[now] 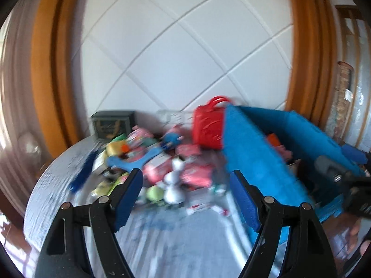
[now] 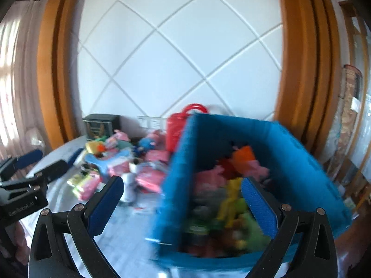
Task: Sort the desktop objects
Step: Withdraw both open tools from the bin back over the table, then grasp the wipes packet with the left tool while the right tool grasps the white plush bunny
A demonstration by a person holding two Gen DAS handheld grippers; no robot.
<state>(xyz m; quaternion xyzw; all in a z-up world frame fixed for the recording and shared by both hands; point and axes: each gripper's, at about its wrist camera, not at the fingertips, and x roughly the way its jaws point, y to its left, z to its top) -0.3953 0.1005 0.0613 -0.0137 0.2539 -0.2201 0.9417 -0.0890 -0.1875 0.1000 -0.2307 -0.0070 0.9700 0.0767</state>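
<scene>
Both grippers, left gripper [image 1: 185, 197] and right gripper [image 2: 183, 205], hang released and empty; blue bin [image 2: 301, 162] right-of-frame collects toys, toy pile [image 1: 162, 162] mid-frame waits.

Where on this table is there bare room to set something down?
The near strip of the table, between the toy pile and the near edge, is bare, as is the left side beyond the dark blue brush. The middle is crowded with toys, and the blue bin fills the right.
</scene>
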